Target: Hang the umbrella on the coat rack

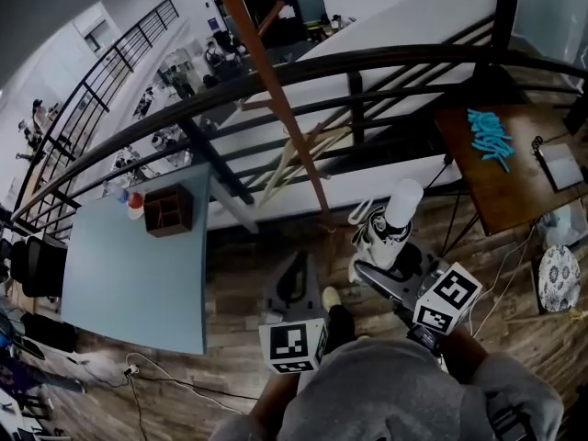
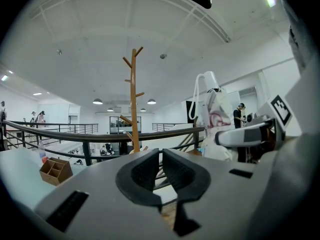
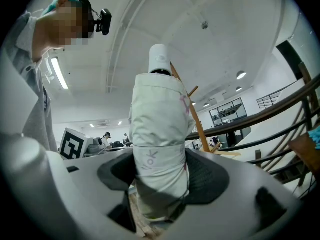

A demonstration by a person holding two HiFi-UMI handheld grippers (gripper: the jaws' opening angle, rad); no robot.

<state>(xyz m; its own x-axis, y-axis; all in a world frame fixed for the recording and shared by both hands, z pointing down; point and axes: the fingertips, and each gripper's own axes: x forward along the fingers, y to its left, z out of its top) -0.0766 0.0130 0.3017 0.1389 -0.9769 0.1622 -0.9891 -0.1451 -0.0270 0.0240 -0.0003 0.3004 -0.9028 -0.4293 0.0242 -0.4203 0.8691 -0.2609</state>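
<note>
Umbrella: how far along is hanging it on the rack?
Done: the folded umbrella is picked up, with the right gripper shut around it. In hand: it is held upright, near the rack but not touching it. Left: bringing it to a peg and hanging it there. The left gripper is shut and empty.

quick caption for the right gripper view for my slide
Right gripper, jaws shut on a folded white umbrella, coat rack behind
</note>
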